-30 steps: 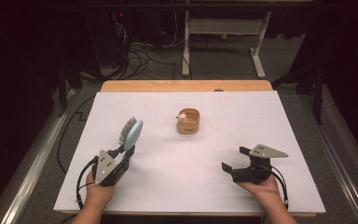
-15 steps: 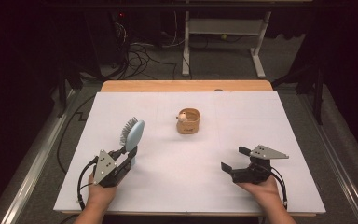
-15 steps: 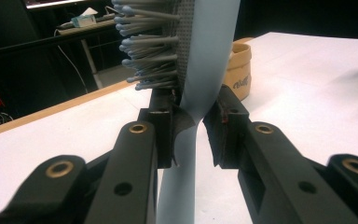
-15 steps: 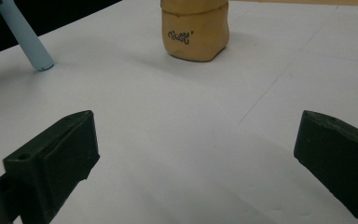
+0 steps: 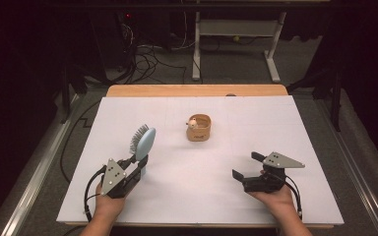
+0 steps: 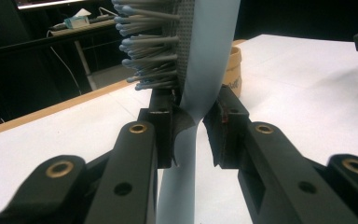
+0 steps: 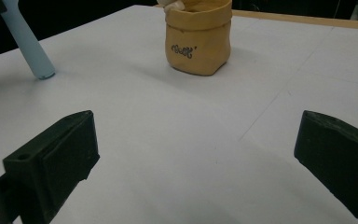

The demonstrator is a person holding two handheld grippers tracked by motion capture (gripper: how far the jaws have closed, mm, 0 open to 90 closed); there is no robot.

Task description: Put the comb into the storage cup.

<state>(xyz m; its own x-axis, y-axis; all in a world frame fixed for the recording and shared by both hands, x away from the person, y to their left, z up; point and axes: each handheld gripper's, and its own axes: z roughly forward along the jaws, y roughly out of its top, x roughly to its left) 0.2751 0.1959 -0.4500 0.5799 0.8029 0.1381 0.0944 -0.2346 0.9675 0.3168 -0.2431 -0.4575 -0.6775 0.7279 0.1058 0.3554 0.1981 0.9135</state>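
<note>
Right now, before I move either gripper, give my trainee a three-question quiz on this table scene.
1. True or false: the left gripper grips the pale blue hairbrush with grey bristles by its handle.
2. The right gripper is: A) shut on the small tan fabric pouch; B) open with nothing between its jaws; C) shut on nothing.
3. What surface does the tan pouch stand on?

Key: 1 true; 2 B; 3 the white table cover.

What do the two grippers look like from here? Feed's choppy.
Both the left gripper and right gripper are black, each topped by a grey three-cornered plate with small holes. The left's links carry brass-ringed pivots. A black cable loops from each. Forearms look bare, no sleeves.
</note>
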